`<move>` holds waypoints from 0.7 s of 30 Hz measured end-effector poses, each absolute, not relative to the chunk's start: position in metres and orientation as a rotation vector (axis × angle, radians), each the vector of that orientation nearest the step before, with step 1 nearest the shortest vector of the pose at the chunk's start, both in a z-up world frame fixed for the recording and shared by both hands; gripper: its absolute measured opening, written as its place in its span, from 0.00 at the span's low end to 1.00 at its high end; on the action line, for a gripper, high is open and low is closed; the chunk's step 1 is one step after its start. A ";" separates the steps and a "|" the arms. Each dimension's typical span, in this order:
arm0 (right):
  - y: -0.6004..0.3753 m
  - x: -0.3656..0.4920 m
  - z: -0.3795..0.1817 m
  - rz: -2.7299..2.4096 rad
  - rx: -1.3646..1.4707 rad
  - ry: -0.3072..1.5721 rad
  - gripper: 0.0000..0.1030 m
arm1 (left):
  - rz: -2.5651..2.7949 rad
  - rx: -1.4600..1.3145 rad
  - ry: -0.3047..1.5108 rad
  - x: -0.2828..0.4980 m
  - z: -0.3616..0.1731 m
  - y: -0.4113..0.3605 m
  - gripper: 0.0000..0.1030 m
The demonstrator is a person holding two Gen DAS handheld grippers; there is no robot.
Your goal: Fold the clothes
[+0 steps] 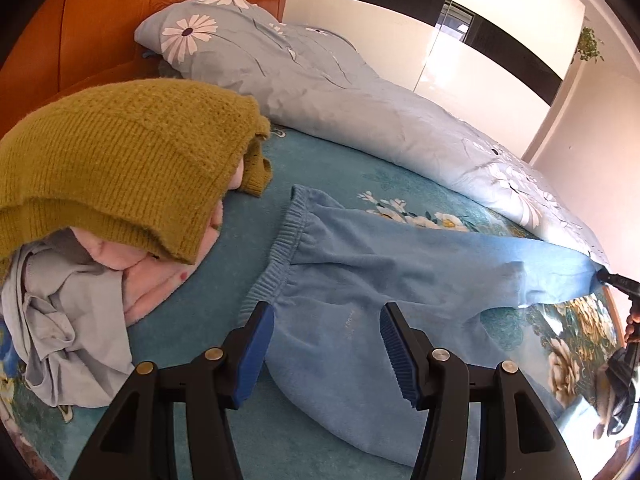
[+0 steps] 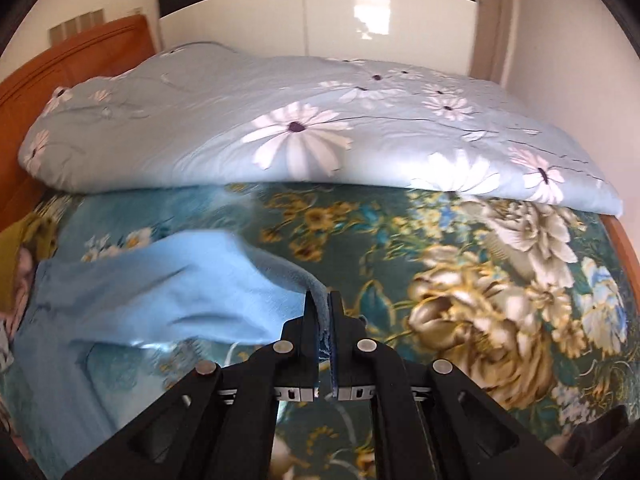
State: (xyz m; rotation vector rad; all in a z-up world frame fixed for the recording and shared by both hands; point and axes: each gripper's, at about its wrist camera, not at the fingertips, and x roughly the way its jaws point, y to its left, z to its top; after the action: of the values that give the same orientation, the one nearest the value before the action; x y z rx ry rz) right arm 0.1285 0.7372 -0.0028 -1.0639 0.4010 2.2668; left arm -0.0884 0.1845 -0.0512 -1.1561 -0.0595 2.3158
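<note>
Light blue sweatpants (image 1: 352, 280) lie spread on the bed, waistband toward the headboard. My left gripper (image 1: 328, 344) is open and empty, hovering just above the pants' hip area near the waistband. My right gripper (image 2: 324, 300) is shut on the end of one pant leg (image 2: 200, 288) and holds it slightly lifted and stretched. It also shows at the far right of the left wrist view (image 1: 614, 280), pinching the leg's cuff.
A pile of clothes sits at the left: a mustard knit sweater (image 1: 120, 164) over a pink garment (image 1: 160, 276) and a grey one (image 1: 68, 328). A folded blue daisy duvet (image 2: 320, 132) lies along the far side. The floral bedspread (image 2: 500, 288) and orange headboard (image 1: 100, 20) surround them.
</note>
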 end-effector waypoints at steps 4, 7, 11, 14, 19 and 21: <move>0.778 0.116 -0.025 2.143 -1.068 0.451 0.04 | 2.335 -1.194 -0.068 -0.101 -0.065 0.172 0.58; 0.794 0.105 -0.051 2.073 -1.090 0.486 0.04 | 2.345 -1.207 -0.068 -0.107 -0.073 0.161 0.58; 0.801 0.089 -0.077 2.018 -1.114 0.486 0.04 | 2.351 -1.219 -0.078 -0.113 -0.082 0.149 0.58; 0.794 0.085 -0.073 2.013 -1.086 0.437 0.15 | 2.350 -1.239 -0.104 -0.113 -0.087 0.141 0.58; 0.758 0.096 -0.029 2.083 -0.998 0.326 0.39 | 2.329 -1.295 -0.183 -0.109 -0.095 0.127 0.58; 0.731 0.105 -0.008 2.137 -0.977 0.253 0.41 | 2.319 -1.325 -0.207 -0.105 -0.099 0.124 0.58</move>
State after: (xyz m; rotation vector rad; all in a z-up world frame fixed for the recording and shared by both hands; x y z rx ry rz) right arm 0.1048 0.7315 -0.0080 -0.9774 0.2530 2.1369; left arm -0.1047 0.1243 -0.0985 -1.3251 -0.2072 2.3193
